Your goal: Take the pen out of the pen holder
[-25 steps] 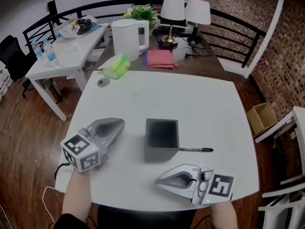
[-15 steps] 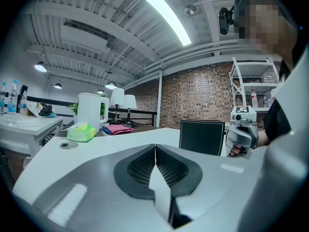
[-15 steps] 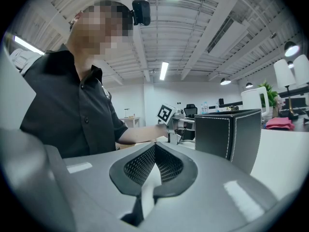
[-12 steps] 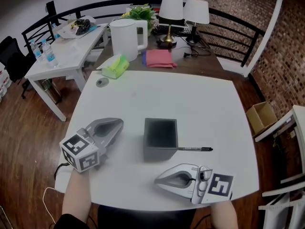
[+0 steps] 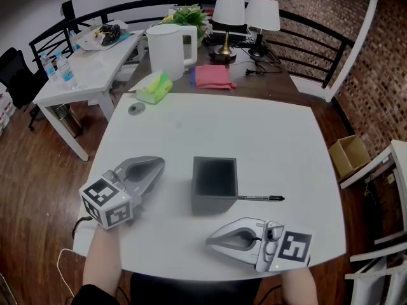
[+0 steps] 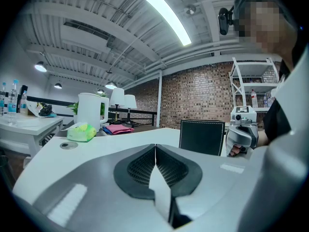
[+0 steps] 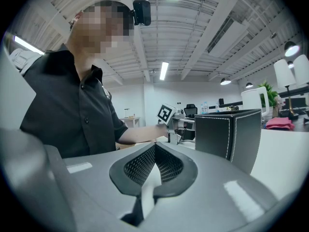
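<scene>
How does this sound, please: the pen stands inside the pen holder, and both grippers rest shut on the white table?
Not quite: the head view shows the pen lying flat on the white table, just right of the pen holder. The left gripper and right gripper do rest shut on the table.

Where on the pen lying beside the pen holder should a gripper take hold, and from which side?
Probably mid-barrel of the pen, from above, with the jaws across its thin width. It lies flat on the table with one end at the pen holder, so the middle and far end are the free parts.
</scene>
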A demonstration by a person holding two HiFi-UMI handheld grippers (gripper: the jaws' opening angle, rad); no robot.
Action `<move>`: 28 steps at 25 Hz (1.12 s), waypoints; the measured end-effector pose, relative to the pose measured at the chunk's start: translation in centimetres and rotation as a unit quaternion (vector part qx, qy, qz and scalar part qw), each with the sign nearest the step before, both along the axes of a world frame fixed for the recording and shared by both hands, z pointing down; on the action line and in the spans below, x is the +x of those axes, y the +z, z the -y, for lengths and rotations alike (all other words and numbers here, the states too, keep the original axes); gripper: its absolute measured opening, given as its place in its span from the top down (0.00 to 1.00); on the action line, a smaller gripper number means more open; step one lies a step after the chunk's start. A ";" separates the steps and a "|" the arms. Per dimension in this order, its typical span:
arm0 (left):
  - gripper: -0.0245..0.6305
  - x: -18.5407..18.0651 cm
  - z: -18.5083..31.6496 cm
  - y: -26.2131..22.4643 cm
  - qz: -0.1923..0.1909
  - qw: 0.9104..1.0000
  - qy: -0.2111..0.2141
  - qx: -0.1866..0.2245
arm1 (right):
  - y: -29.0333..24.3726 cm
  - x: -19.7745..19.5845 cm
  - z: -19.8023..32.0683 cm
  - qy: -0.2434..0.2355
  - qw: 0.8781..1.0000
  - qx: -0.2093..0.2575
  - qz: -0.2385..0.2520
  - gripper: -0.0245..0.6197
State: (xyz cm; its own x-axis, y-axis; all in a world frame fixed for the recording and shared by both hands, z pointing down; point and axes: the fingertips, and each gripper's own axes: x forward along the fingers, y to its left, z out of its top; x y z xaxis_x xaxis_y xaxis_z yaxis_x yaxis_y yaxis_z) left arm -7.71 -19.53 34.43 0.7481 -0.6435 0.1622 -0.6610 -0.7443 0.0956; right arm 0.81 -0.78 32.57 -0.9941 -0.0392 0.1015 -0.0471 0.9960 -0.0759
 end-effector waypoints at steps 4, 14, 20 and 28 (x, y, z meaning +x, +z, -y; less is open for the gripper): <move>0.96 0.0 0.0 0.1 0.001 1.000 0.001 0.002 | 0.0 0.0 0.0 0.001 1.000 -0.001 0.000 0.94; 0.96 0.0 0.1 0.0 -0.002 1.000 -0.001 -0.003 | 0.1 0.0 0.2 0.007 1.000 -0.005 -0.001 0.94; 0.96 -0.1 0.0 0.1 0.001 1.000 0.002 0.002 | -0.1 -0.1 0.1 0.006 1.000 -0.002 0.003 0.94; 0.96 0.0 0.0 0.1 0.000 1.000 0.002 0.001 | -0.1 0.0 -0.2 -0.001 1.000 -0.003 0.002 0.94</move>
State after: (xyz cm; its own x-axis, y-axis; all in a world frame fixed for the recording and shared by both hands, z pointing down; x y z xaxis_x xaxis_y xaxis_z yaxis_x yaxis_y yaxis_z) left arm -7.72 -19.51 34.50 0.7500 -0.6417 0.1608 -0.6587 -0.7466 0.0933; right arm 0.79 -0.56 32.50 -0.9945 -0.0372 0.0978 -0.0454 0.9955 -0.0826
